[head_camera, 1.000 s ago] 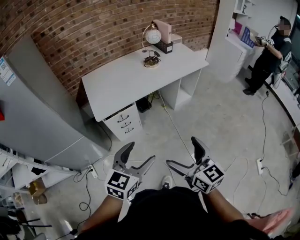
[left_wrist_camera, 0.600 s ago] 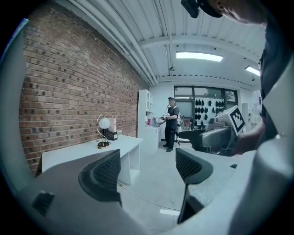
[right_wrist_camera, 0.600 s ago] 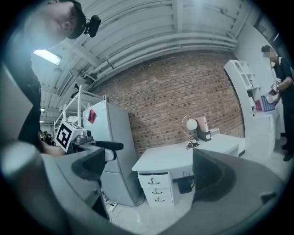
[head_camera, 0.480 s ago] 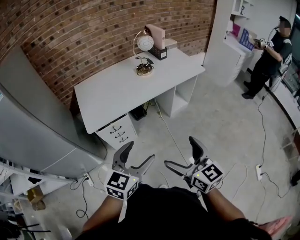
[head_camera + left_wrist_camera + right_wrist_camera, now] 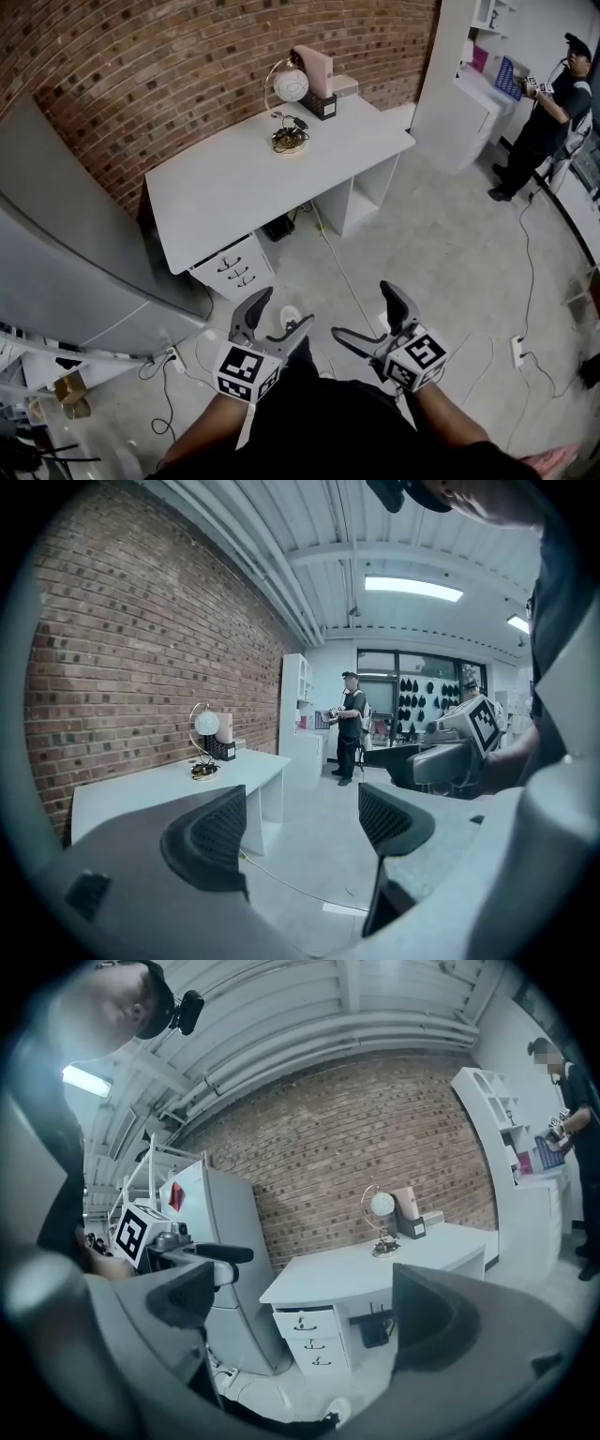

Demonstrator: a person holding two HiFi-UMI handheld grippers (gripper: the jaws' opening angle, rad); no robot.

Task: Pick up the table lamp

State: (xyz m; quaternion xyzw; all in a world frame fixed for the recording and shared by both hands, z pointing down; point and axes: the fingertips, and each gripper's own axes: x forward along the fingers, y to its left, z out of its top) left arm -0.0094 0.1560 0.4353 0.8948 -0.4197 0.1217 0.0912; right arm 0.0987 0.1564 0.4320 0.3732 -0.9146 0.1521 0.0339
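We carry two grippers at 6 o'clock | left gripper [image 5: 283, 309] jaws apart, empty | right gripper [image 5: 364, 309] jaws apart, empty | one table lamp [image 5: 291, 85] at 12 o'clock on one white desk [image 5: 225, 187]

Desk [image 5: 234, 187] sits against wall [image 5: 169, 56], well ahead of my left claw [image 5: 284, 309] and right claw [image 5: 364, 309], which are side by side, low. Lamp [image 5: 291, 86] on desk's far edge, box [image 5: 317, 70] just right of it. Drawers [image 5: 234, 267] under desk's left end. Cabinet [image 5: 56, 234] left of desk, shelf unit [image 5: 459, 103] right, person [image 5: 553, 103] beyond it.
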